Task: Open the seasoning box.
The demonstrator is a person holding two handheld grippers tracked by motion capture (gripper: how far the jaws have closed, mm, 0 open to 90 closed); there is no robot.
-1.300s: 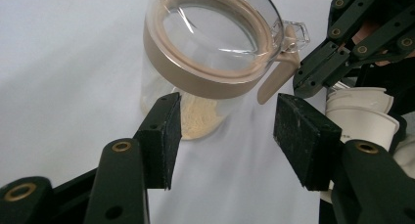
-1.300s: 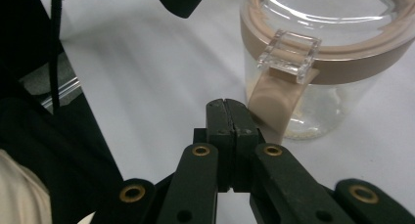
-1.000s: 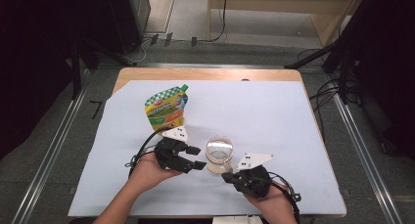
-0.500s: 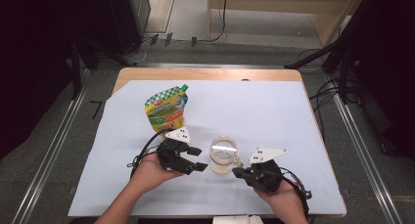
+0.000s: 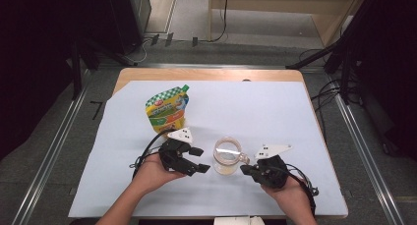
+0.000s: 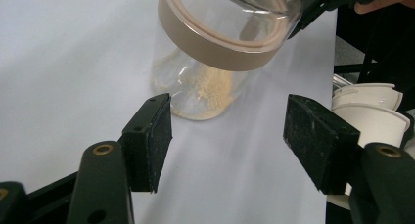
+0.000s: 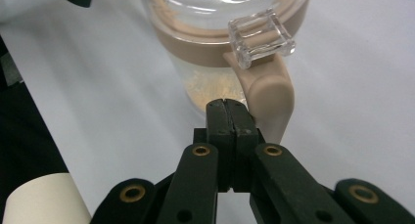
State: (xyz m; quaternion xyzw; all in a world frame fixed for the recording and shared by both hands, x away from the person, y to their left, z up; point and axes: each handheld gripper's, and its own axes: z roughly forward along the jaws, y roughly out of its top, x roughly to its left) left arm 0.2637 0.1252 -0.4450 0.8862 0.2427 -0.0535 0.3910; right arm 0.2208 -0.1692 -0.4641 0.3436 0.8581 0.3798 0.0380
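Observation:
A clear glass jar (image 5: 226, 156) with a tan lid ring and a little pale powder at its bottom stands on the white sheet between my two grippers. My left gripper (image 5: 199, 161) is open; its jaws have just been opening. In the left gripper view the jar (image 6: 215, 53) stands just beyond the black pads (image 6: 149, 141), with nothing between them. My right gripper (image 5: 246, 170) is shut with its jaws pressed together on nothing. In the right gripper view its tips (image 7: 229, 114) sit right beside the jar's tan latch (image 7: 266, 87), under a clear tab.
A green and yellow stand-up pouch (image 5: 168, 109) stands behind the left gripper. The white sheet (image 5: 275, 112) covers most of the wooden table. Stacked white paper cups (image 6: 372, 106) stand past the table's near edge, by the person.
The right gripper has moved a little to the right, and the jar has shifted slightly with it. The left gripper's jaws stand wider apart than before. The left hand has stayed put.

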